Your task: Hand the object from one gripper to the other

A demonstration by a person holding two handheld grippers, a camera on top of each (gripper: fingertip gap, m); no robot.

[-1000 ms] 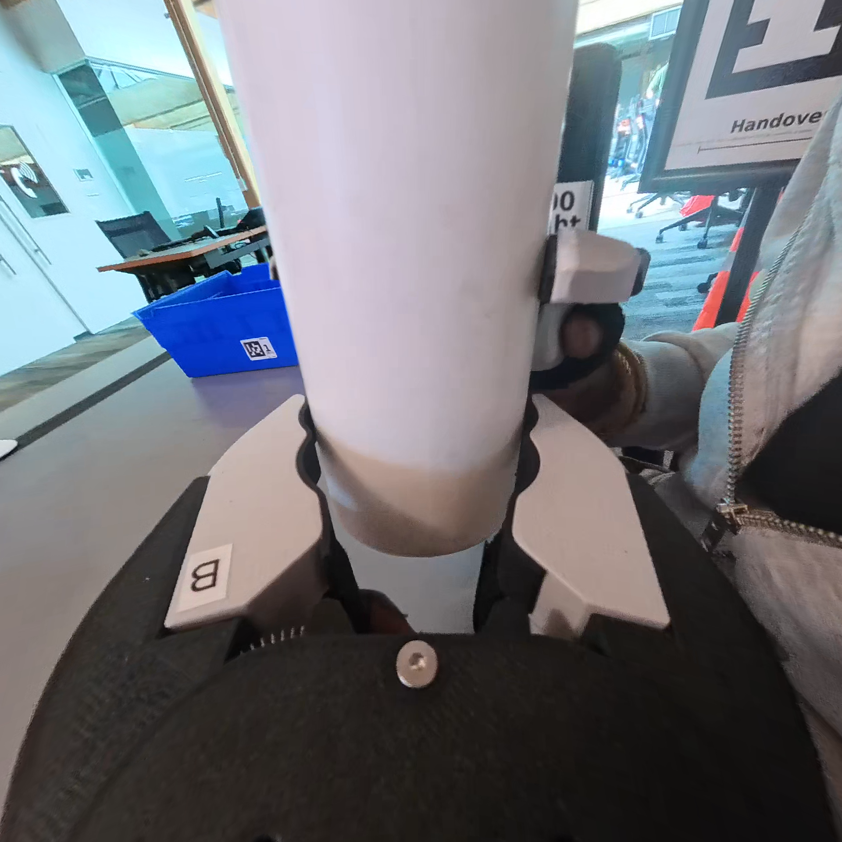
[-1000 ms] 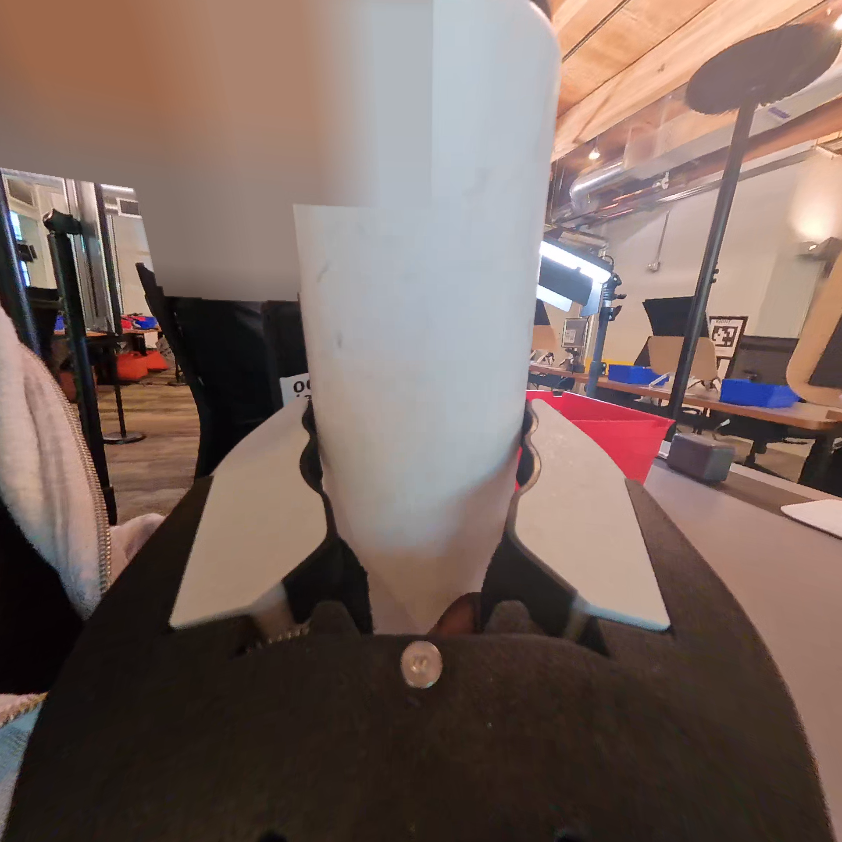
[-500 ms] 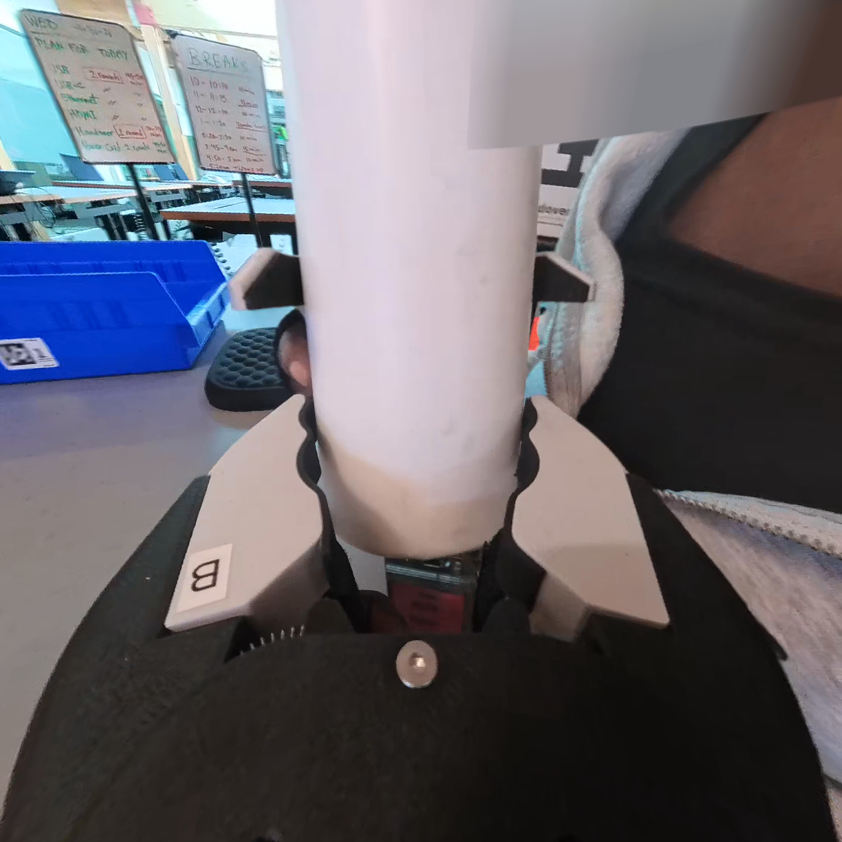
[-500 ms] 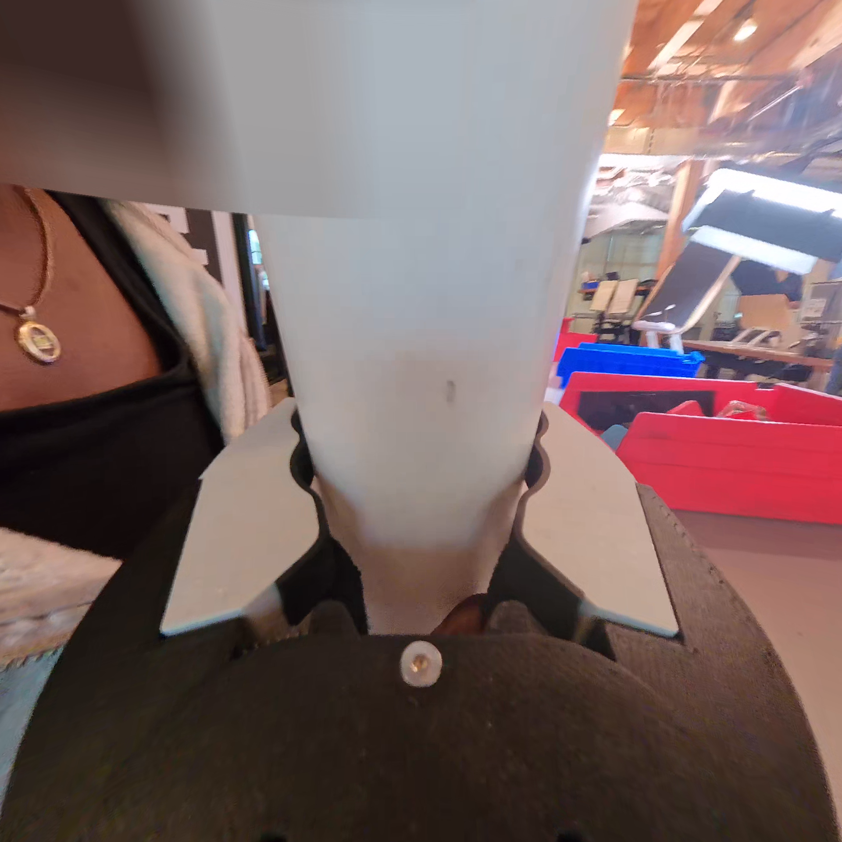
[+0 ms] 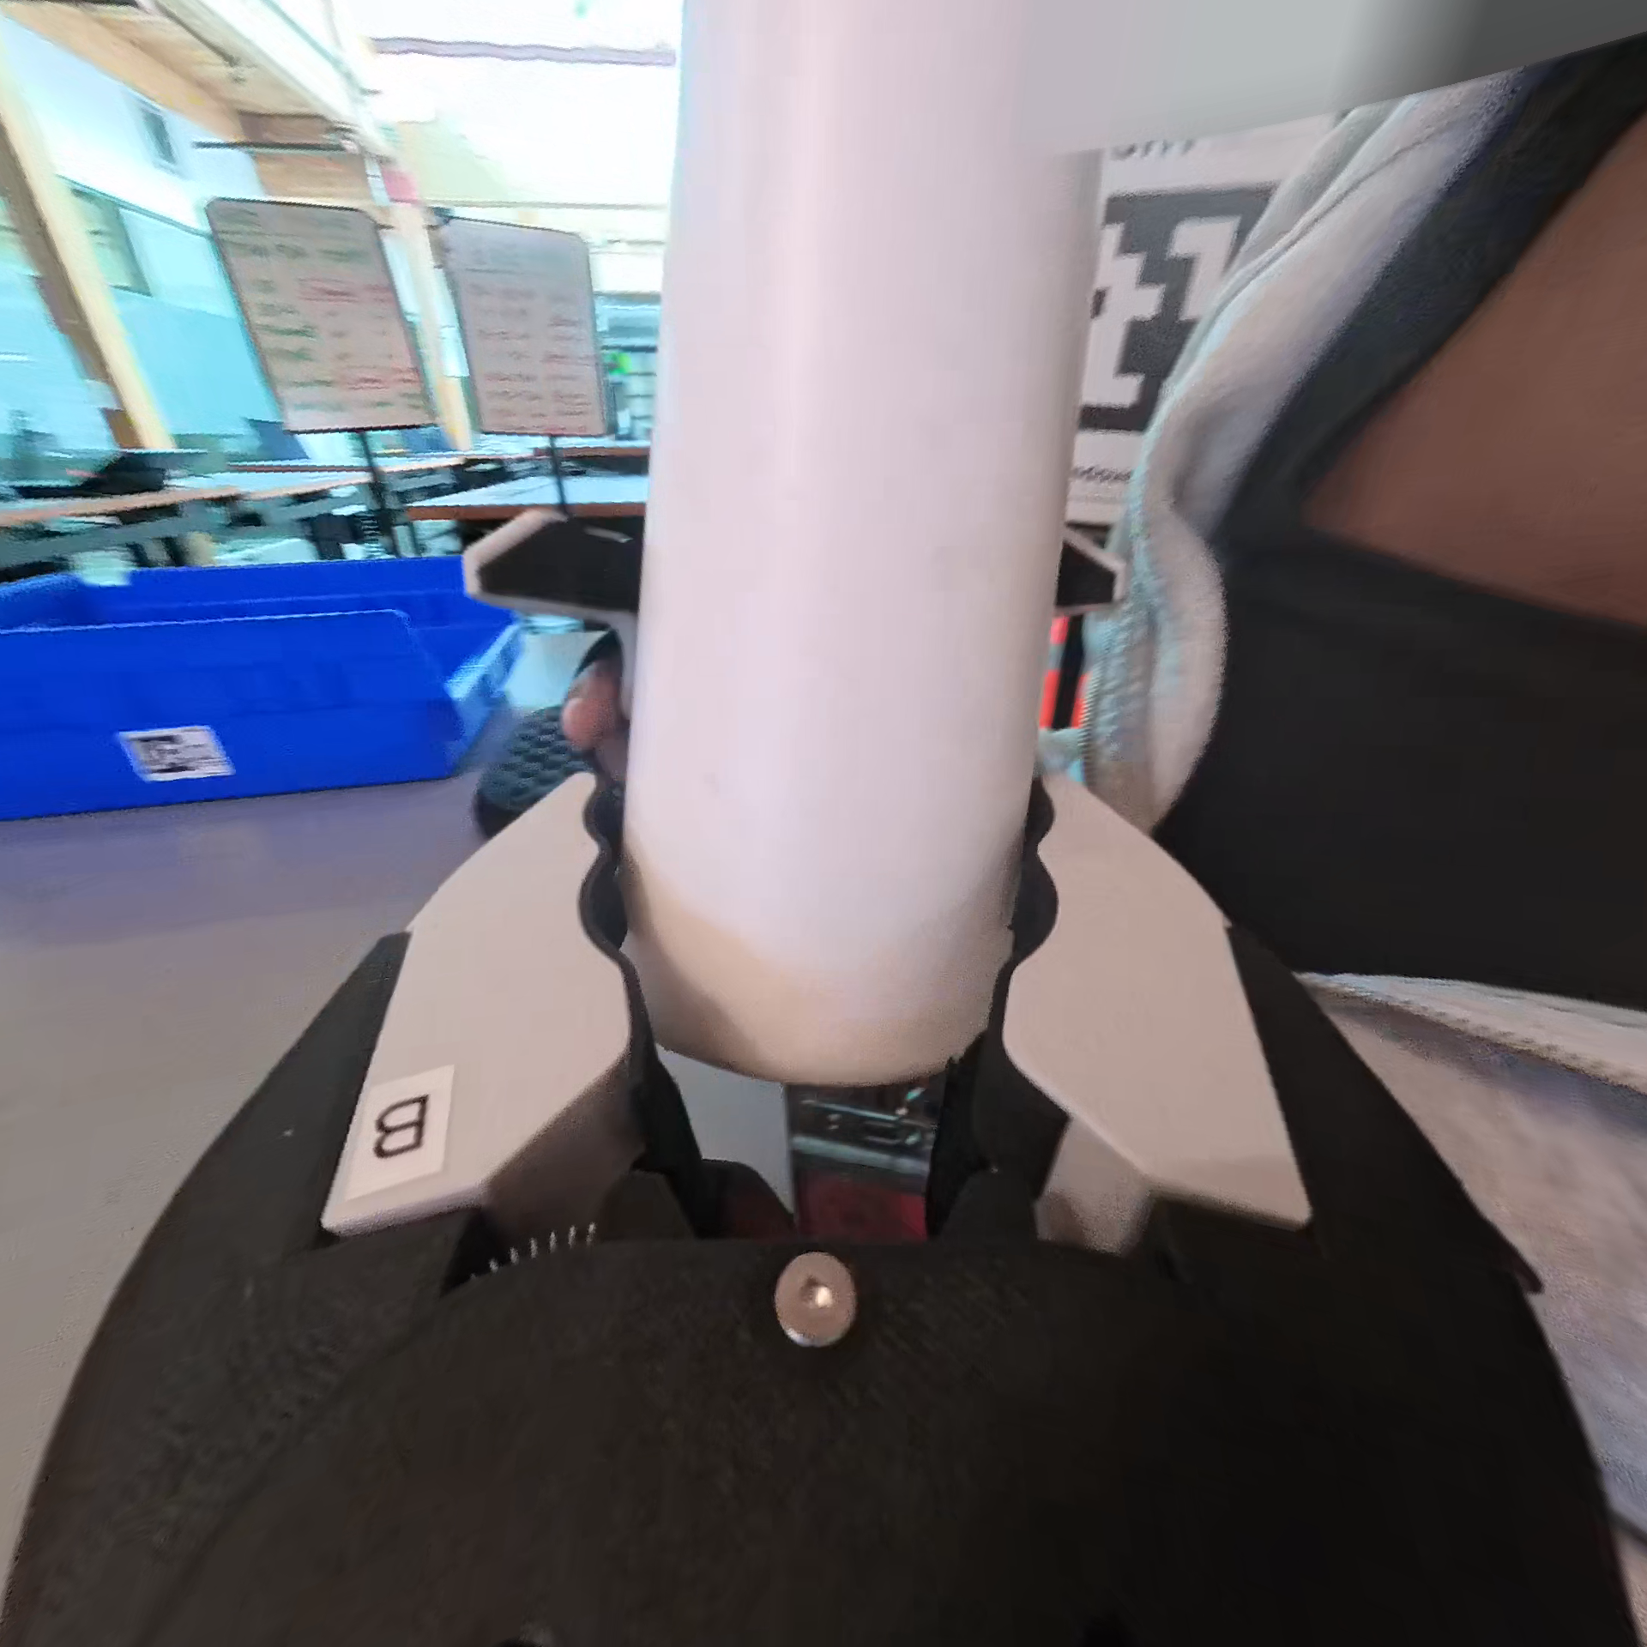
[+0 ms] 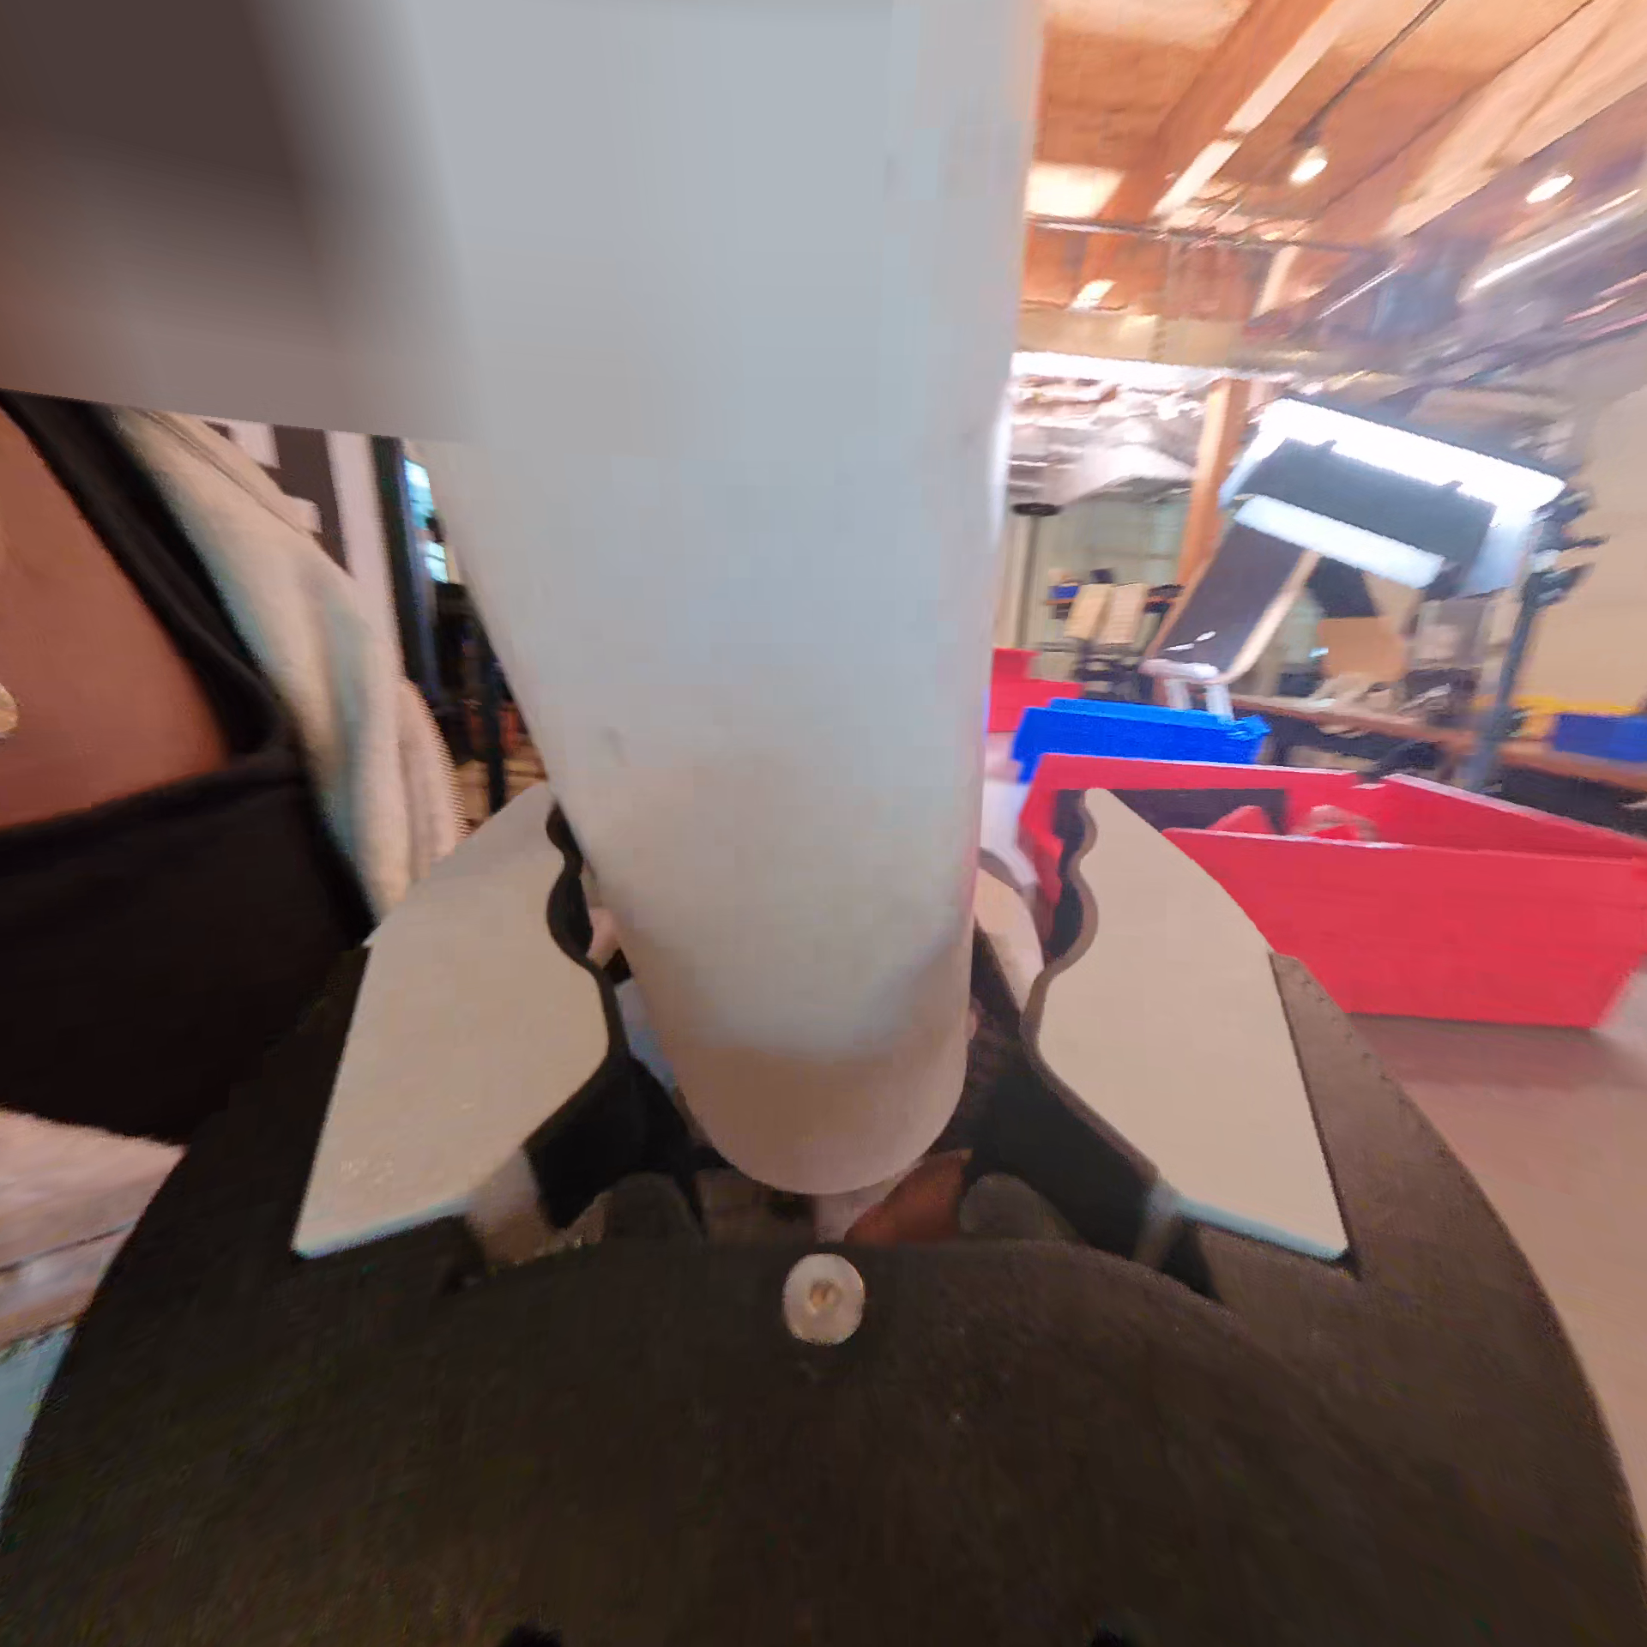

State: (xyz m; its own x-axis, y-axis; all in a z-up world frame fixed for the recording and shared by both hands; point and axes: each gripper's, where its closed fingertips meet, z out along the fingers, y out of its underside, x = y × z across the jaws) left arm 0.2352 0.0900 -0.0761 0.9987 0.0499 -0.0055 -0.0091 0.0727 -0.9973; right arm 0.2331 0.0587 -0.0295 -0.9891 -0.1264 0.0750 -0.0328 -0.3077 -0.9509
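between the grey fingers of the left gripper: white tube, one end seated in the scalloped black pads, both sides pressed tight against it. clamped firm on the tube; reads as the holding side. farther up the same tube in the left wrist view: tips of the right gripper bracketing it from either side, whether touching cannot be told from there. right wrist view settles it: right gripper spread wide around the white tube, clear gap on the right side between pad and tube wall, left pad just beside or barely grazing it. judged: release side of the handover, tube carried by the left alone. tube held along both finger axes, probably so each camera sees its own grip end-on. both frames motion-blurred, so fine contact uncertain. background only: blue bin and red bin on the grey table, two boards on stands far off, person's pale zip jacket close on one side. next step, as a guess: draw the right gripper clear without nudging the tube; risk of a pad catching the wall and tilting it in the left grip.
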